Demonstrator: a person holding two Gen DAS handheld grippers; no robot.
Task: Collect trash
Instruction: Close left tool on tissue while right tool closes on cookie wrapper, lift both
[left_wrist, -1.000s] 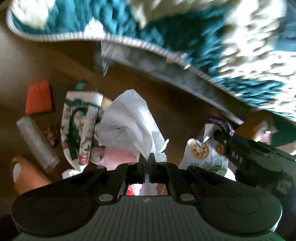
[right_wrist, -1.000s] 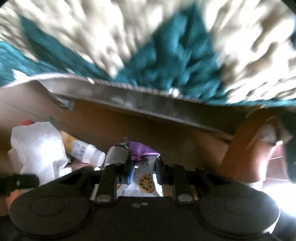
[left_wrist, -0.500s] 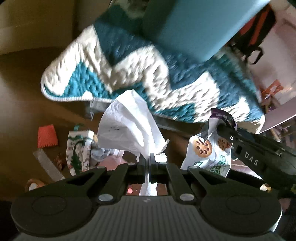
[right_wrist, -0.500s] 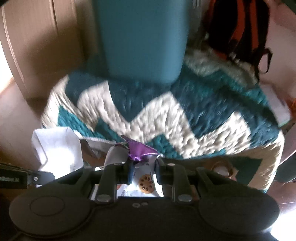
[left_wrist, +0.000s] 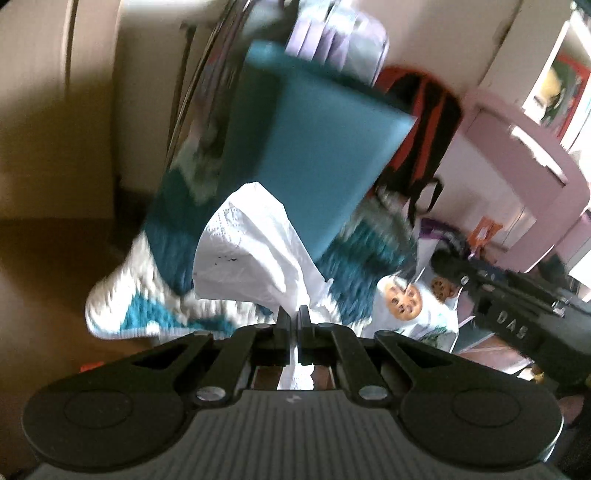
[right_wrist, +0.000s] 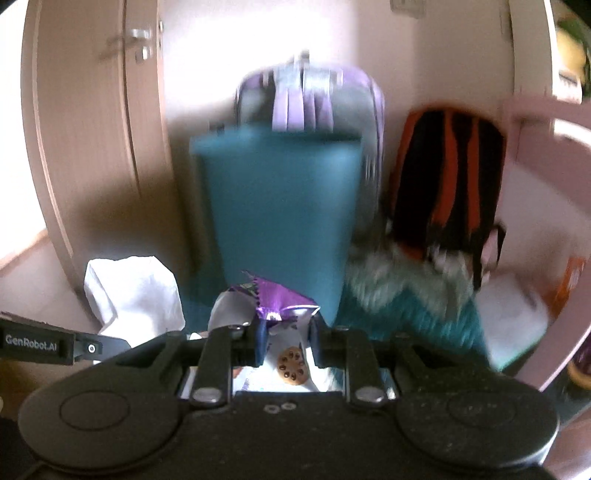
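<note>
Bedroom floor with zigzag rug (right_wrist: 413, 295), teal bin (right_wrist: 280, 206) upright ahead; left claw (left_wrist: 293, 317) pinching tissue (left_wrist: 251, 254), right claw (right_wrist: 286, 332) clamping snack wrapper (right_wrist: 277, 302).

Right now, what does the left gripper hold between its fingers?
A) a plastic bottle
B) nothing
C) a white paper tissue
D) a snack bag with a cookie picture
C: the left gripper is shut on the white paper tissue; the snack bag sits in the right gripper.
</note>
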